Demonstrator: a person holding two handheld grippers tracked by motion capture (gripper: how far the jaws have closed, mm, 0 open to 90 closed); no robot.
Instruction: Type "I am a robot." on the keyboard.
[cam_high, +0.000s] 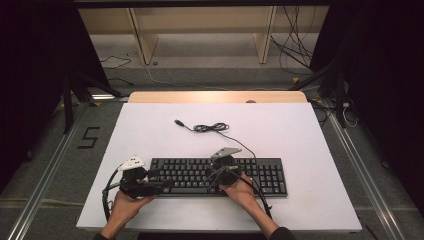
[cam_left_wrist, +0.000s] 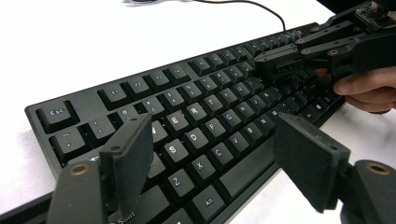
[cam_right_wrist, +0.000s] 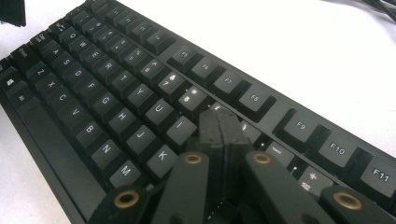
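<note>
A: Nearest in, the right claw (cam_right_wrist: 223, 140) has its jaws pressed flat together with nothing between them, the joined tip down on the keyboard (cam_right_wrist: 112, 98) around the O and P keys, beside the I key (cam_right_wrist: 181, 130).

B: So it is being used like a fingertip to press keys?

A: That is my reading. The left claw (cam_left_wrist: 212, 158) stands wide open and empty, hovering low over the keyboard's left end, above the bottom letter rows.

B: Where does the keyboard sit?

A: Flat on the white surface (cam_high: 280, 125), toward the person's edge, with both hands (cam_high: 131, 202) at its near side. Past it, its cable (cam_high: 212, 128) lies coiled loosely on the surface, the plug end (cam_high: 177, 122) lying free and joined to nothing.

B: How far along, then?

A: Hard to say. One claw is on a key and the other looks ready but idle. No screen or text shows what has been typed, so I would judge the pressing is under way, with no sign of how many keys remain.
</note>
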